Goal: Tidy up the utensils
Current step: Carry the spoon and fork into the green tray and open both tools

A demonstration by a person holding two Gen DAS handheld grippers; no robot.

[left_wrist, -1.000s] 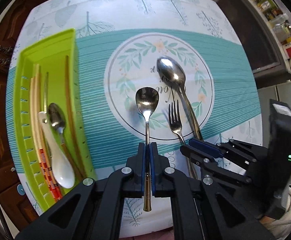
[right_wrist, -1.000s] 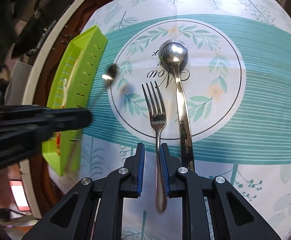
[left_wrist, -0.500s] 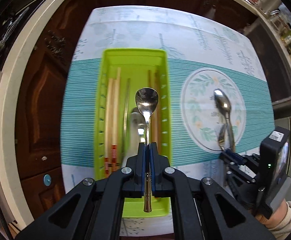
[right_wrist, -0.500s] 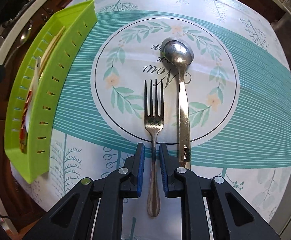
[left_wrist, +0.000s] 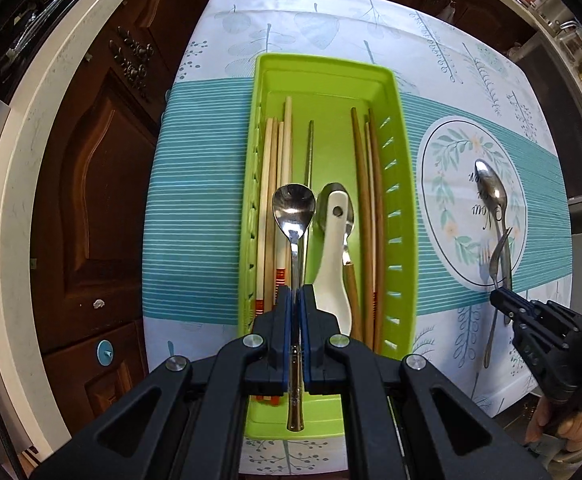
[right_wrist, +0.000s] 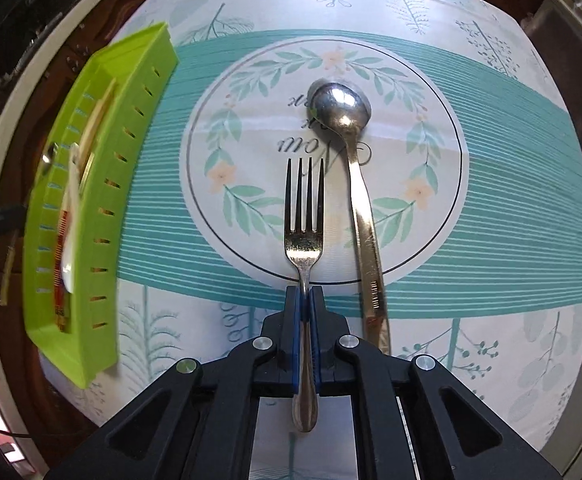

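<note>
Carried over the slotted green tray point(left_wrist: 395, 216), left gripper point(left_wrist: 296, 300) clenches a steel spoon point(left_wrist: 293, 216); right gripper point(right_wrist: 306, 300) clamps the fork point(right_wrist: 304, 220).

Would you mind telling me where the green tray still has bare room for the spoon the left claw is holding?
The far end of the green tray is bare floor, and a bare strip runs beside the steel chopstick toward the brown chopsticks. The near half is crowded: pale chopsticks, white ceramic spoon, a metal spoon beneath it. The left claw holds its spoon above.
</note>
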